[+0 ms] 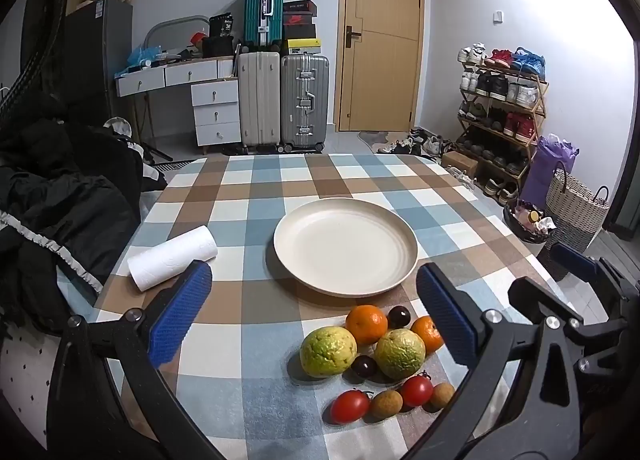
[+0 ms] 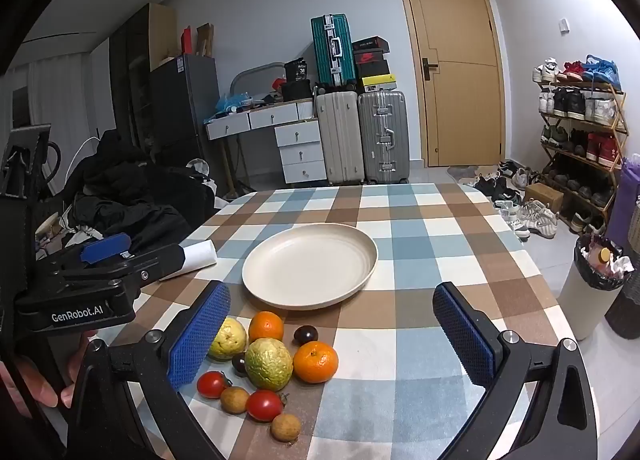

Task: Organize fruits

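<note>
At the bottom of the left wrist view, the left gripper (image 1: 314,320) stands wide apart above the checked tablecloth (image 1: 248,219), its blue ridged pads (image 1: 178,316) holding nothing and touching nothing. The fruit lies low and right of centre between the two fingers: two yellow-green guavas (image 1: 328,351), two oranges (image 1: 366,324), two dark plums (image 1: 399,316), two red tomatoes (image 1: 349,406) and two small brown longans (image 1: 385,404), all bunched close together, several touching their neighbours. The right-hand finger pad covers part of the second orange in this view. Just above the pile, in the middle of the frame, sits a cream plate (image 1: 346,288) with nothing on it. A white paper roll (image 1: 172,258) lies on its side at the left, near the left finger's tip in the picture.

In the right wrist view, the right gripper (image 2: 332,336) is likewise spread wide and grips nothing; its blue pads (image 2: 464,336) hang over the cloth. The same pile sits at lower centre, nearer the left finger, whose pad overlaps one guava in the frame; whether it touches the fruit cannot be told. The other gripper's black body shows at the left edge, partly covering the roll. Behind the table stand suitcases (image 2: 362,135), a wooden door (image 2: 456,67) and a shoe rack (image 2: 580,131) at the right.
</note>
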`<state>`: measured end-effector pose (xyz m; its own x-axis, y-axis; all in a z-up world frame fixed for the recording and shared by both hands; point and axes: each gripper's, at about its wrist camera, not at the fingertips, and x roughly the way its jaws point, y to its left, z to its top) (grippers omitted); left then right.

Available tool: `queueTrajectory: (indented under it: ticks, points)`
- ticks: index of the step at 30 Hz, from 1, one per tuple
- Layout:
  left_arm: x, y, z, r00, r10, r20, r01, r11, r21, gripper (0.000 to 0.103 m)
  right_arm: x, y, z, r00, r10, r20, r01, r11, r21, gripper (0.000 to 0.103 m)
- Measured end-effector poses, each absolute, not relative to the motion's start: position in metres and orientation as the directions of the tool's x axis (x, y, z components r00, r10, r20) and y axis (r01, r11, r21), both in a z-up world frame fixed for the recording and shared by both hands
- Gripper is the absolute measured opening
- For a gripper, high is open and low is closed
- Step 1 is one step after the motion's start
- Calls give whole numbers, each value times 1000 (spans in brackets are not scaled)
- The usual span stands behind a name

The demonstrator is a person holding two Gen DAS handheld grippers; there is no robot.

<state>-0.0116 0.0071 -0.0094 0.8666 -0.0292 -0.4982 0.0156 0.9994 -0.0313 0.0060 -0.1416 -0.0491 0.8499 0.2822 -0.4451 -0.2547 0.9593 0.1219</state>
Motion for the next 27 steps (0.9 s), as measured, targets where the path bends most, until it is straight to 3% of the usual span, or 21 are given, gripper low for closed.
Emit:
queueTrajectory:
  ticks: [18, 27]
  points:
    - [-7, 4, -13, 858, -35, -512, 17, 999, -40, 102, 7, -143, -50, 850, 283, -445, -254, 959, 123, 103]
    - [8, 10, -27, 831, -103, -547, 59, 994, -97, 102, 12, -144, -54, 848, 280, -449, -253, 960, 120, 103]
